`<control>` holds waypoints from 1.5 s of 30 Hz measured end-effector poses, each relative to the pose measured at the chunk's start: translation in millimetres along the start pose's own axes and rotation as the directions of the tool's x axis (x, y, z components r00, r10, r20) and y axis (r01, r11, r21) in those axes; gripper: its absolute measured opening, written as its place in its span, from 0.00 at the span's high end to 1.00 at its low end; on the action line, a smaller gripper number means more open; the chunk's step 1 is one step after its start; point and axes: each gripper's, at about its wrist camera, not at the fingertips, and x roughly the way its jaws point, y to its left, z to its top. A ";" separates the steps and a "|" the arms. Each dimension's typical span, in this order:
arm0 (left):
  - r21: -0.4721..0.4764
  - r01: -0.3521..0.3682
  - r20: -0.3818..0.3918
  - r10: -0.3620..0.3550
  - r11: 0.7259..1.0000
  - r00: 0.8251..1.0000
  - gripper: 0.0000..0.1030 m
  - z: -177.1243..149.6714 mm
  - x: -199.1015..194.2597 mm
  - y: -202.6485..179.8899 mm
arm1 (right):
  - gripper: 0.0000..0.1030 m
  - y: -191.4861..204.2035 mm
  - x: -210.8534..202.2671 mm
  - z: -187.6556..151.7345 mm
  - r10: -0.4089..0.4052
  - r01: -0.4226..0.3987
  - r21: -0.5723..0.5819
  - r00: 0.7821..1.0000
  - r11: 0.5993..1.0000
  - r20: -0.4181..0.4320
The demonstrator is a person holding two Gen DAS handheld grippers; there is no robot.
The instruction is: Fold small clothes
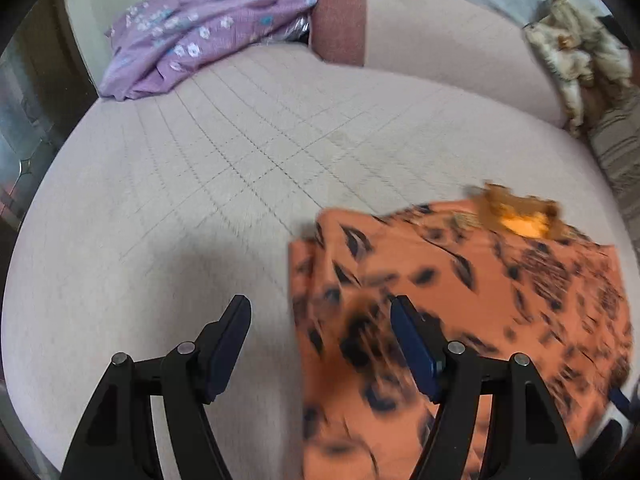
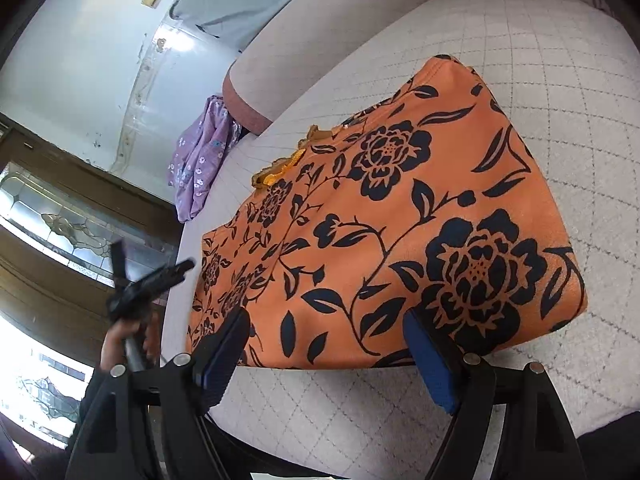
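An orange garment with a black flower print (image 2: 400, 208) lies folded flat on the quilted pale seat (image 2: 560, 100), its lace collar (image 2: 280, 170) at the far left side. My right gripper (image 2: 326, 316) stands open just above the garment's near edge, with nothing pinched. In the left wrist view the garment (image 1: 460, 288) is blurred. My left gripper (image 1: 318, 304) hangs open over its left edge, one finger above the cloth and the other above bare seat (image 1: 180, 200). The right wrist view shows the left gripper (image 2: 152, 280) in a hand beside the seat's left edge.
A purple flowered cloth (image 1: 200, 28) lies bunched at the seat's far corner, next to a pink-ended bolster (image 1: 340, 16) and the backrest (image 1: 448, 40). A patterned pillow (image 1: 576, 56) sits at the far right. A wooden door with leaded glass (image 2: 68, 224) stands left of the seat.
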 end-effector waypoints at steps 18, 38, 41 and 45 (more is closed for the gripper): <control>-0.142 0.027 0.172 -0.002 0.989 0.985 0.24 -78.6 -78.2 18.8 | 0.20 1.1 -20.1 9.5 0.068 -0.070 0.022 0.996 0.997 0.062; 0.011 0.086 0.119 -0.087 0.996 0.989 0.24 -136.5 -92.2 -67.1 | 0.18 -23.7 -76.3 20.9 -0.043 0.018 0.150 0.985 0.988 0.165; 0.037 0.094 0.130 -0.098 0.995 0.987 0.24 -129.6 -93.3 -77.9 | 0.17 -5.1 -66.9 36.8 0.052 -0.067 0.096 0.987 0.993 0.149; 0.076 0.081 0.107 -0.089 0.994 0.990 0.24 -127.7 -78.5 -95.3 | 0.18 -40.8 -31.1 49.0 -0.024 0.007 0.173 0.995 0.985 0.093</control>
